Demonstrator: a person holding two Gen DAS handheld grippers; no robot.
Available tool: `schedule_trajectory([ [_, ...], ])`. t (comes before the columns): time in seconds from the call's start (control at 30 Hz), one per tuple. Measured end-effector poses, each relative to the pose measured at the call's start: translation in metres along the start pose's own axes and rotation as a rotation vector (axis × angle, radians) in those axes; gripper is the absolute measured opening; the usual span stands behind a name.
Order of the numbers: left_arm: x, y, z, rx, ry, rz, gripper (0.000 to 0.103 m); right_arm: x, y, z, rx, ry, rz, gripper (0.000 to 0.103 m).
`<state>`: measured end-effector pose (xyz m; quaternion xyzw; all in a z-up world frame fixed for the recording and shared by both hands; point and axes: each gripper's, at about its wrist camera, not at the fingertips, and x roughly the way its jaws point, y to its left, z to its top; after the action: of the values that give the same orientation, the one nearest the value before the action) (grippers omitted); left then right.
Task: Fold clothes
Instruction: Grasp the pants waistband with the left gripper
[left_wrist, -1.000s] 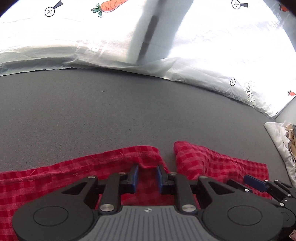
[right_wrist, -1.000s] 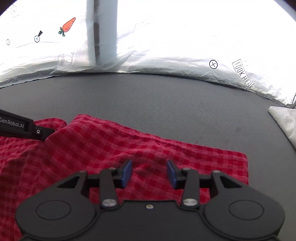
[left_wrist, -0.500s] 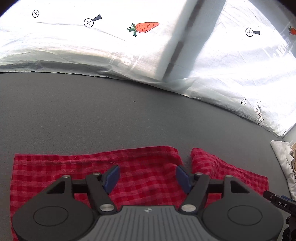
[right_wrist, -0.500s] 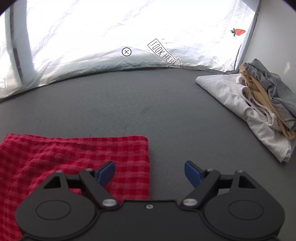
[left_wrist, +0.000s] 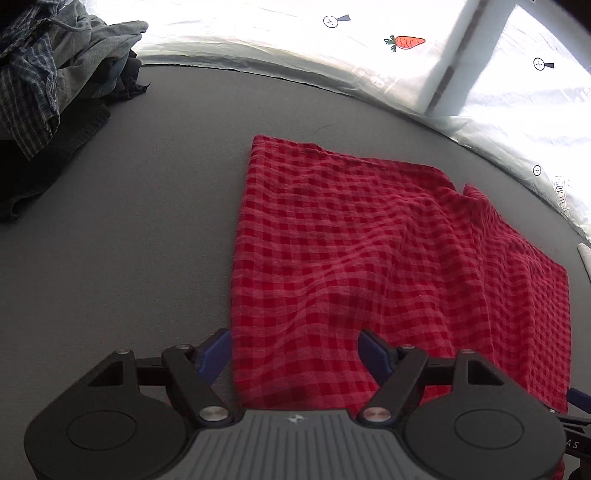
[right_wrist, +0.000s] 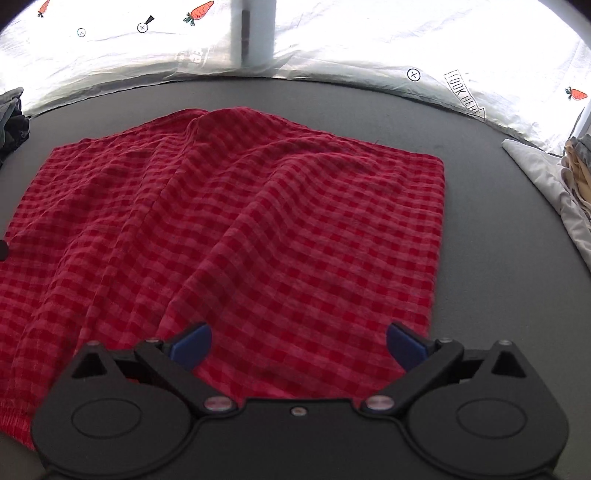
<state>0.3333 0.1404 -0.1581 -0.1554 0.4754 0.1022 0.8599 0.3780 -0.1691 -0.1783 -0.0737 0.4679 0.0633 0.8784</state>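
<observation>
Both claws, left (left_wrist: 293, 352) and right (right_wrist: 298, 347), have backed off, spread and empty; your red checked cloth (right_wrist: 236, 229) lies rumpled, probably folded once.

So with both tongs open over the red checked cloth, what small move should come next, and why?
Probably lower the left tongs and right tongs onto the near edge of the red checked cloth and close: both stand open, holding nothing, and the cloth lies rumpled, not yet neatly folded.

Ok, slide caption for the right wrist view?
Open right gripper poised over the near edge of a rumpled red checked cloth on grey table.
</observation>
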Motion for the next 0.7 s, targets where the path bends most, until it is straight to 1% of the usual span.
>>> schedule_trajectory([
  [0.07, -0.009, 0.005, -0.021, 0.001, 0.017, -0.004, 0.076, -0.003, 0.002, -0.012, -0.011, 0.014, -0.015, 0.102],
  [0.23, -0.019, 0.005, -0.056, 0.002, 0.047, -0.016, 0.076, -0.020, -0.007, -0.041, 0.002, 0.022, -0.051, 0.102],
  [0.33, -0.026, 0.006, -0.074, 0.017, 0.037, -0.014, 0.079, -0.029, -0.017, -0.056, 0.035, 0.031, -0.053, 0.103],
  [0.43, -0.031, 0.004, -0.086, 0.027, 0.034, -0.015, 0.080, -0.036, -0.027, -0.071, 0.063, 0.032, -0.054, 0.103],
  [0.5, -0.034, 0.003, -0.091, 0.042, 0.034, -0.018, 0.080, -0.039, -0.034, -0.079, 0.097, 0.035, -0.039, 0.103],
  [0.6, -0.042, 0.000, -0.099, 0.038, 0.035, -0.025, 0.080, -0.042, -0.044, -0.080, 0.134, 0.041, -0.032, 0.103],
  [0.7, -0.046, -0.003, -0.105, 0.024, 0.035, -0.031, 0.080, -0.053, -0.051, -0.079, 0.144, -0.010, -0.037, 0.103],
])
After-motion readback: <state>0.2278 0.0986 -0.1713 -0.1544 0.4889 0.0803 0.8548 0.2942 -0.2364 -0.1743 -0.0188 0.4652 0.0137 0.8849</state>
